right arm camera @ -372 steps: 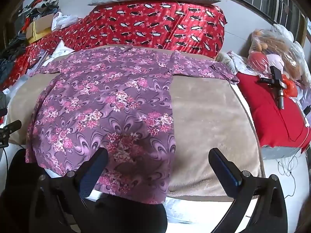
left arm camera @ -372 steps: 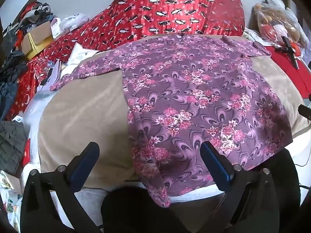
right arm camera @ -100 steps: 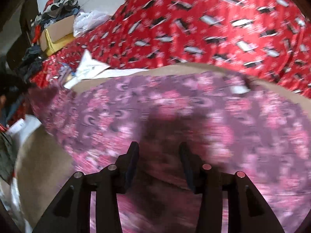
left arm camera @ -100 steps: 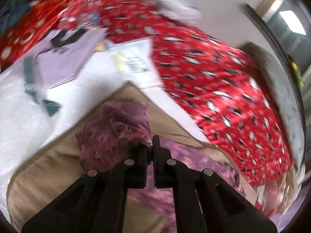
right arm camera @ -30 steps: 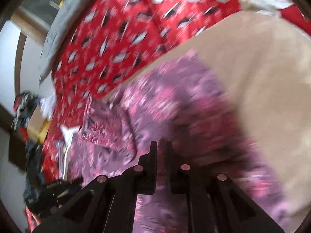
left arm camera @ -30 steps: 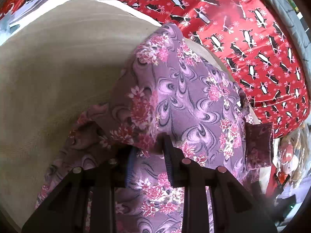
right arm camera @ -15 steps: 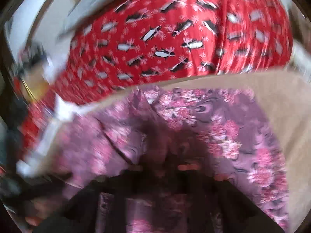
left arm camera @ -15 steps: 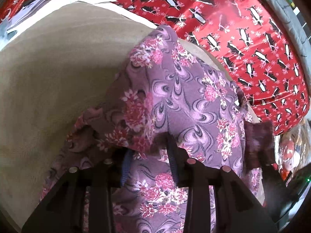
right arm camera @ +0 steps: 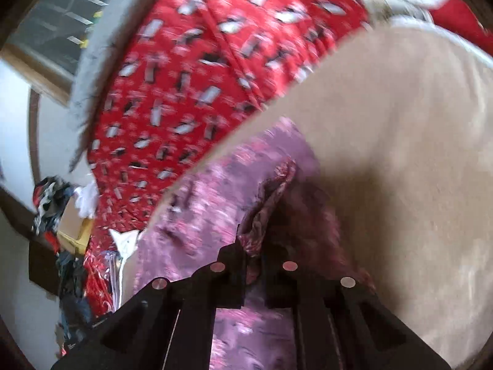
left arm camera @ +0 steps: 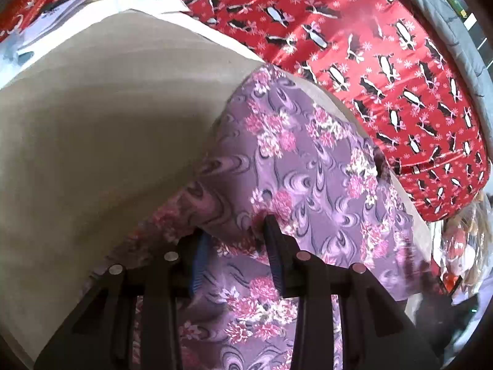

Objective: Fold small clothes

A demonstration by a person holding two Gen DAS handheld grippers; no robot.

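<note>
The purple floral shirt [left arm camera: 292,160] lies on a beige blanket [left arm camera: 107,123], its left side folded in over the body. My left gripper [left arm camera: 235,226] points down at that fold. Its jaws stand a little apart, the blue pads bare, and loose cloth drapes over the fingertips. In the right wrist view the shirt [right arm camera: 209,203] is blurred by motion. My right gripper [right arm camera: 254,249] is shut on a bunched piece of the sleeve [right arm camera: 274,191], which rises from between the jaws beside the bare blanket [right arm camera: 400,123].
A red penguin-print cover [left arm camera: 369,46] runs along the back under a grey pillow [left arm camera: 456,15]. Papers [left arm camera: 61,0] lie at the far left. A cardboard box [right arm camera: 71,222] and heaped clothes sit beyond the blanket. A bag of toys [left arm camera: 468,231] is at the right.
The left jaws have widened slightly around the fold, while that hand stayed put. The right gripper has closed on the sleeve and swung across, and the sleeve cuff has left its earlier spot.
</note>
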